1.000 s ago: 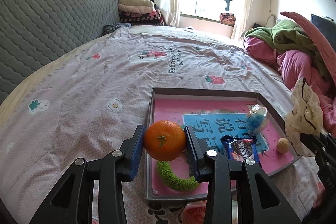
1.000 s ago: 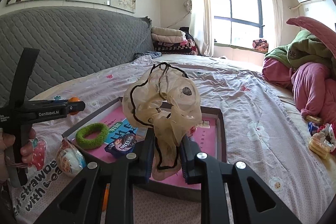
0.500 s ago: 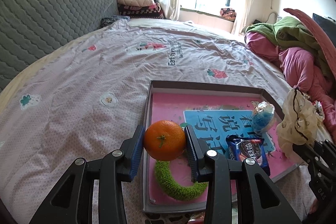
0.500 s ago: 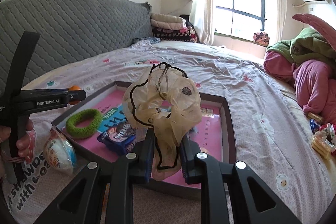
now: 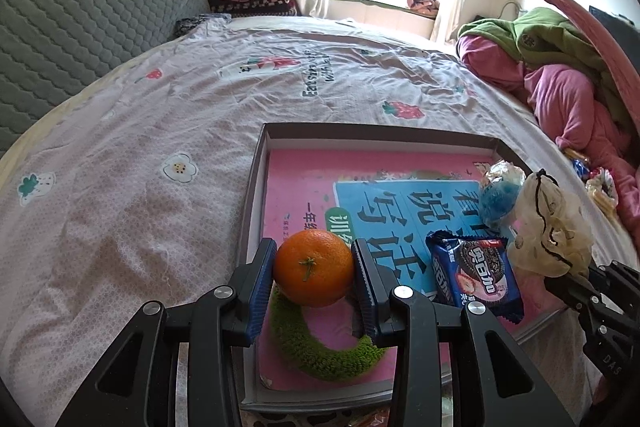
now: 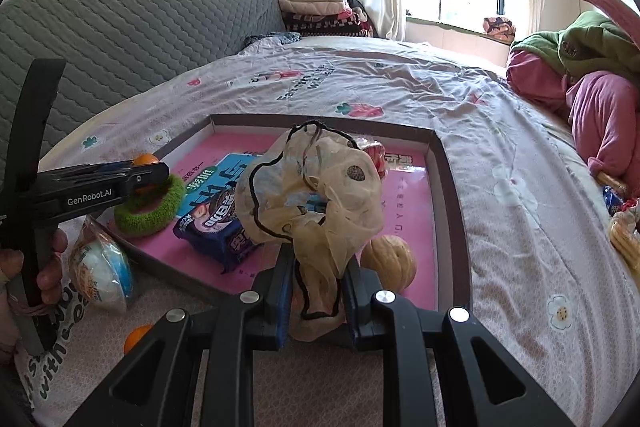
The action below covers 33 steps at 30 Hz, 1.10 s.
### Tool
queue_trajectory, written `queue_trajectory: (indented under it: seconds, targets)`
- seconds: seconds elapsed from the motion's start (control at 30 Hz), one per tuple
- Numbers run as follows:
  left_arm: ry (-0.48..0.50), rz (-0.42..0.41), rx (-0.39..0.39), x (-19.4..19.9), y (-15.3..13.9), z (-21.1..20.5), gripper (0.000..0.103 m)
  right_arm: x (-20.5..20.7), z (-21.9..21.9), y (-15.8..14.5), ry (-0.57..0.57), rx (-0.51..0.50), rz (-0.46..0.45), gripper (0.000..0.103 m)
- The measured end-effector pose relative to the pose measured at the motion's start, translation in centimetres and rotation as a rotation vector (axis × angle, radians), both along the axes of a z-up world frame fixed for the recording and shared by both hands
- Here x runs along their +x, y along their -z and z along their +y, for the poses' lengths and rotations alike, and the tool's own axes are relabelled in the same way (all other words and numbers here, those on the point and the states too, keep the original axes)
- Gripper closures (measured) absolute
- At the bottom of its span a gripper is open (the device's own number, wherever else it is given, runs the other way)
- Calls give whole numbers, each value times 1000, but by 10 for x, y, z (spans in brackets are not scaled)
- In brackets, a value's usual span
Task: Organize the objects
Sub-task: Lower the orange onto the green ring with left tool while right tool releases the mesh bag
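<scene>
Two claws, both full: my left claw [image 5: 314,269] is clamped on an orange [image 5: 313,268], its blue pads pressed to either side of the fruit, and my right claw [image 6: 316,301] is pinched tight on a cream scrunchie [image 6: 316,187] with black trim, whose sheer folds billow up above the fingers. Both hang over a shallow tray [image 5: 256,195] lying on the bed [image 5: 140,167], with a pink and blue book cover as its floor. From my left view the orange sits over the tray's near left corner, just above a green ring [image 5: 320,351] of fuzzy cloth that lies flat on the pink. Beside the ring lies a blue cookie pack [image 5: 474,273], and past it a wrapped blue ball [image 5: 498,197] rests near the tray's right wall, partly behind the scrunchie. From my right view a small pale gourd [image 6: 390,261] lies in the tray just right of my fingers, close to the near rim. Outside the tray, on the bedsheet near my left hand [image 6: 48,267], sit another wrapped ball [image 6: 102,267] and a small orange thing [image 6: 136,337] I cannot make out well. Pink and green clothes [image 5: 560,67] are heaped at the bed's far right, and folded blankets [image 6: 316,5] are stacked by the grey headboard [image 6: 120,35]
</scene>
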<state>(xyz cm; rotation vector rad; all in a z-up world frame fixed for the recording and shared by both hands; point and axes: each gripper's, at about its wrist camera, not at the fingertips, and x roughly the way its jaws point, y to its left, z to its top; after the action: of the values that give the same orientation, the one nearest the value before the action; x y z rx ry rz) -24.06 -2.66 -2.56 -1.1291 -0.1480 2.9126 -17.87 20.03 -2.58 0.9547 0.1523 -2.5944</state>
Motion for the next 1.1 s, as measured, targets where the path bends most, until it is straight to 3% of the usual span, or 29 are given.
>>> queue_trajectory:
  seconds: [0.37,0.7,1.1]
  targets:
    - [6,6,-2,3,1,2,64,0,2,0,-5,-18,-24,77]
    - [10,2,0,4,2,4,64,0,11,-2,13,-46,-52,60]
    - [16,-1,2,4,4,4,64,4,12,-6,37,-26,-17,49]
